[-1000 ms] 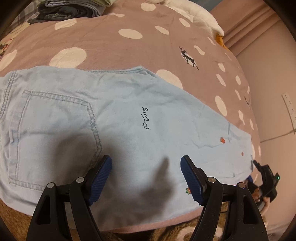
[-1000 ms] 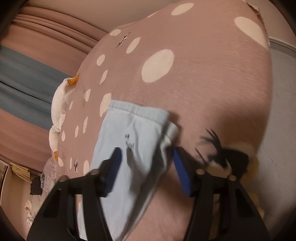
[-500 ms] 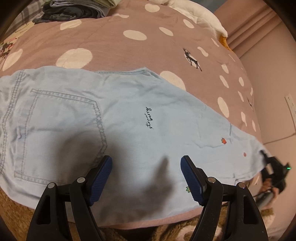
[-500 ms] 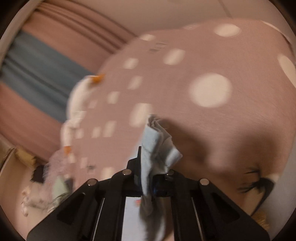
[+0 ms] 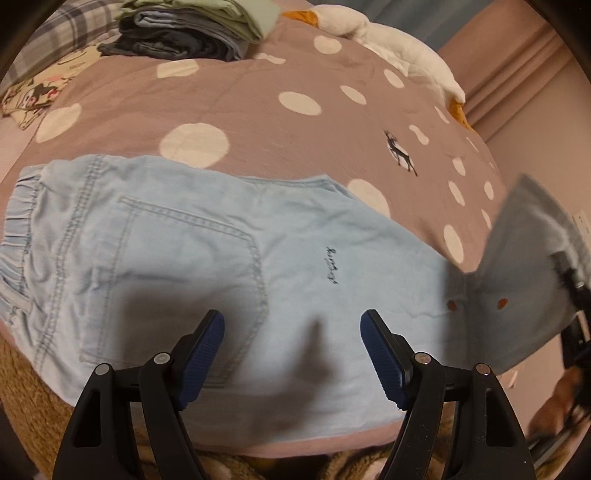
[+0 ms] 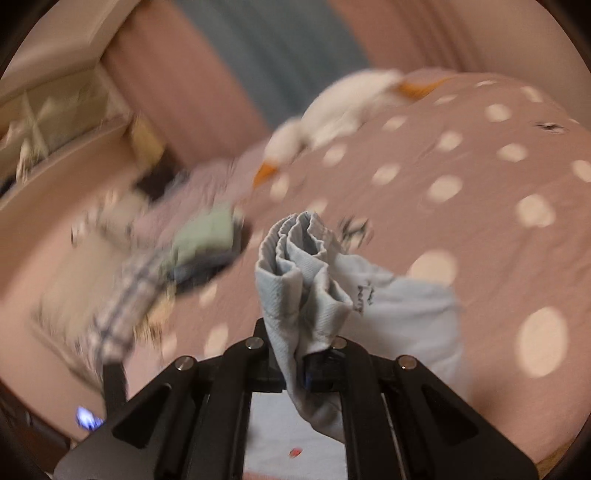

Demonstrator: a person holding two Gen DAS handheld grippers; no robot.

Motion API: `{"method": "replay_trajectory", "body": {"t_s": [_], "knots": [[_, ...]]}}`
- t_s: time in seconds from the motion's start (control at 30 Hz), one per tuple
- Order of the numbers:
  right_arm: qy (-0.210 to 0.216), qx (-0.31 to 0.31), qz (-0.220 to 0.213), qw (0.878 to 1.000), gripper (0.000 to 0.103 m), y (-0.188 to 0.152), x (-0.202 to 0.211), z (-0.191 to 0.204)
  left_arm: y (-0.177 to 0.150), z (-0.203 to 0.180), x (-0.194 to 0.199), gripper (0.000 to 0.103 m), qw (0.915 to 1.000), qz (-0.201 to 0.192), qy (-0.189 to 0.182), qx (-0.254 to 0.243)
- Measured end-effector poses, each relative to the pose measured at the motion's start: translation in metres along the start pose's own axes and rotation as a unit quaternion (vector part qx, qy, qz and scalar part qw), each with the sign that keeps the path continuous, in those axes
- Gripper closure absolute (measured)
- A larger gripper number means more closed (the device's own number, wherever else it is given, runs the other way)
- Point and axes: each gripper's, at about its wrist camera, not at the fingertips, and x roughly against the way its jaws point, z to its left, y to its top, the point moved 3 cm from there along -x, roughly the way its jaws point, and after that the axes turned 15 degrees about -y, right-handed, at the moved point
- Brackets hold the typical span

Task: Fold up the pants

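A: Entry. Pants (image 5: 207, 266) lie flat on the bed (image 5: 258, 122), waistband off to the left of the left gripper (image 5: 291, 354), seat and pocket right under it. That gripper hangs released above the cloth, jaws wide, nothing between them.

B: And the right gripper (image 6: 306, 369)?

A: Clenched on the bunched hem (image 6: 303, 266), which sprouts up ahead of its fingers. From the left wrist view the lifted leg end shows as a raised flap at far right, clear of the bed.

B: Biggest risk?

A: Judgement only: nothing pins the waist. If the leg is carried over, the whole garment could drag along the bed instead of folding, since the left gripper touches nothing.

B: Next?

A: The hem is gathered in pleats, not flat. Laid down like that, the fold could land skewed or creased, edges not matching the waistband.

B: Smallest?

A: The grip sits on a thick wad; one layer could slip free mid-swing. The folded pile (image 5: 192, 33), well ahead of the left gripper, looks safely clear.
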Motion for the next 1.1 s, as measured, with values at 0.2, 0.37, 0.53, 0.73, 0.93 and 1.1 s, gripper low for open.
{"method": "replay_trajectory", "body": {"t_s": [0.2, 0.37, 0.53, 0.73, 0.93, 1.1], "knots": [[-0.030, 0.103, 0.107, 0.988, 0.093, -0.071, -0.061, 0.050, 0.001, 0.015, 0.006, 0.027, 0.9998, -0.004, 0.005, 0.017], [-0.083, 0.144, 0.167, 0.972, 0.090, -0.107, -0.099, 0.045, 0.001, 0.022, 0.004, 0.027, 0.9996, -0.001, -0.004, 0.028], [-0.036, 0.125, 0.190, 0.973, 0.035, -0.104, -0.093, 0.042, 0.007, 0.016, -0.002, 0.027, 0.9997, -0.002, -0.011, 0.021], [-0.062, 0.077, 0.121, 0.988, 0.024, -0.081, -0.047, 0.008, 0.015, -0.009, -0.017, 0.027, 0.9978, 0.023, -0.060, -0.014], [-0.184, 0.032, 0.091, 0.978, 0.036, -0.068, -0.036, -0.057, 0.007, -0.030, -0.072, 0.027, 0.9817, 0.120, -0.147, -0.013], [-0.218, -0.004, 0.103, 0.971, 0.061, -0.069, -0.035, -0.094, 0.009, -0.039, -0.088, 0.033, 0.9677, 0.135, -0.213, 0.006]]}}
